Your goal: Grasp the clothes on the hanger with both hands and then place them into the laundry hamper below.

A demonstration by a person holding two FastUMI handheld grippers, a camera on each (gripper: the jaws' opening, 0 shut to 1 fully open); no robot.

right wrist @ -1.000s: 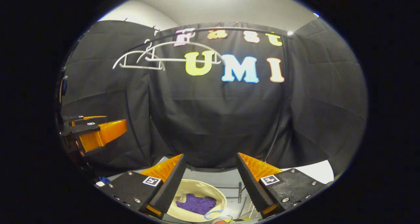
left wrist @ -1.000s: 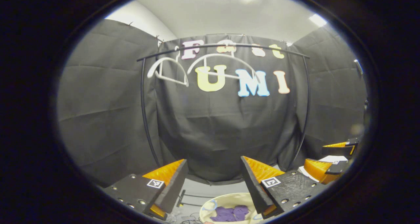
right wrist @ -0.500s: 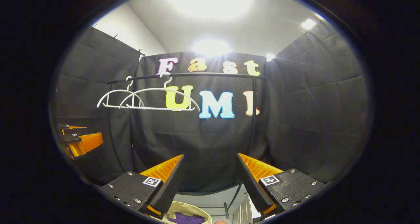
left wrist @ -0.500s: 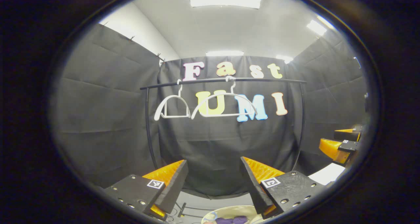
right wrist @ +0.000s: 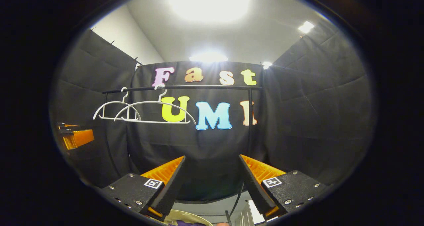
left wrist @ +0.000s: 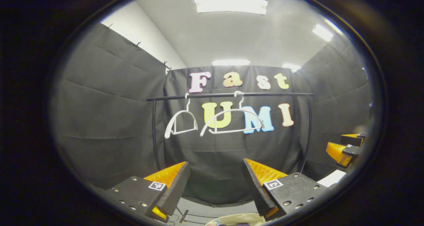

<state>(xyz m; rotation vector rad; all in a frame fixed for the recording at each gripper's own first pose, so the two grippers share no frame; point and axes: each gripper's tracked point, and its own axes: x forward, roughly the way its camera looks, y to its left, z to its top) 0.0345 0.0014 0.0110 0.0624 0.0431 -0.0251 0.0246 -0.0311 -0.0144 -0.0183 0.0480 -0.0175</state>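
Both claws, left (left wrist: pixel 216 186) and right (right wrist: pixel 212 184), spread wide, gripping nothing. Ahead, two bare hangers (left wrist: pixel 232 121) on rail (left wrist: pixel 265 94); hamper (left wrist: pixel 232 219) rim below.

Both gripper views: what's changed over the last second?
Both views tilted up: the rail and bare hangers slid lower in view, and the hamper with the purple clothes sank to the bottom edge. Nothing was taken or let go. The left gripper and right gripper stayed open and empty.
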